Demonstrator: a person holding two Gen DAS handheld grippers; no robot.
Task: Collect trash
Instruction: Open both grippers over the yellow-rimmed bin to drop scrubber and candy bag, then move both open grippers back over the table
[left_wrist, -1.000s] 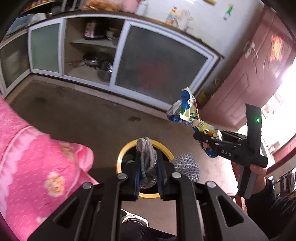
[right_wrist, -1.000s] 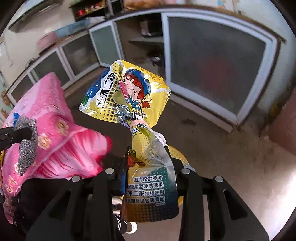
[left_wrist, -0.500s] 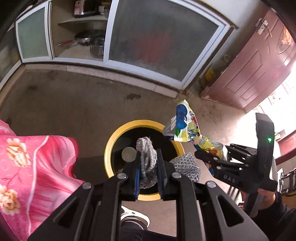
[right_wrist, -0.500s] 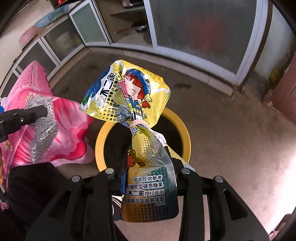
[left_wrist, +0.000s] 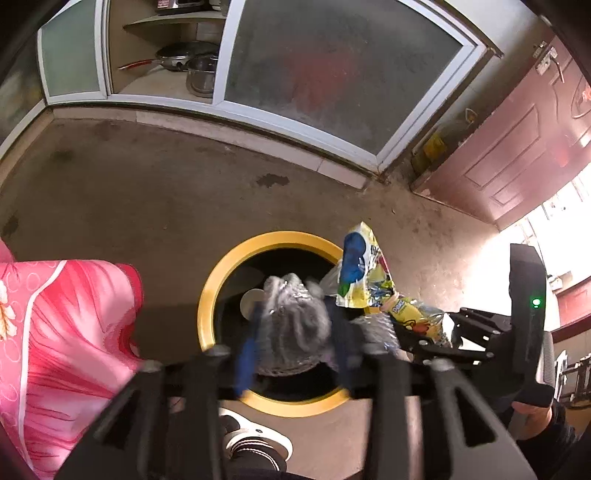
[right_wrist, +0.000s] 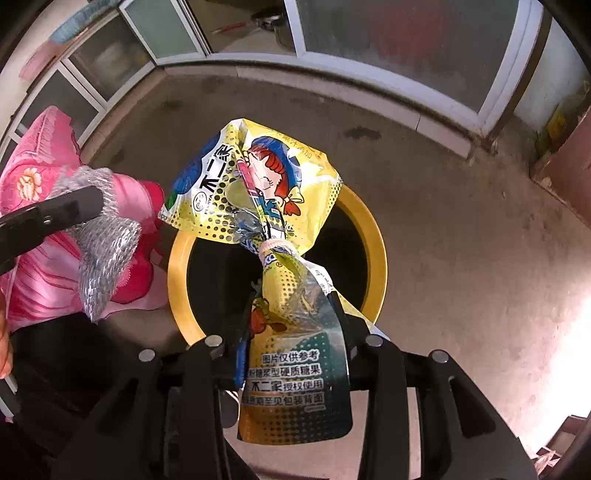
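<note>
A round bin with a yellow rim (left_wrist: 236, 258) (right_wrist: 373, 236) stands on the floor right below both grippers. My left gripper (left_wrist: 293, 343) has its fingers spread apart over the bin mouth, with a silver mesh wrapper (left_wrist: 291, 328) (right_wrist: 103, 236) blurred between them. My right gripper (right_wrist: 295, 325) is shut on a yellow candy bag (right_wrist: 255, 192) tied with a band, held over the bin; the bag also shows in the left wrist view (left_wrist: 365, 277).
A pink flowered cloth (left_wrist: 62, 332) (right_wrist: 40, 177) hangs at the left, next to the bin. White-framed cabinet doors (left_wrist: 332, 74) run along the far side of the concrete floor. A red door (left_wrist: 517, 140) is at the right. A shoe (left_wrist: 255, 439) is near the bin.
Both grippers tilted down and moved over the bin. The left gripper's fingers have spread apart and the silver mesh wrapper between them is now blurred. The right still grips the candy bag.
</note>
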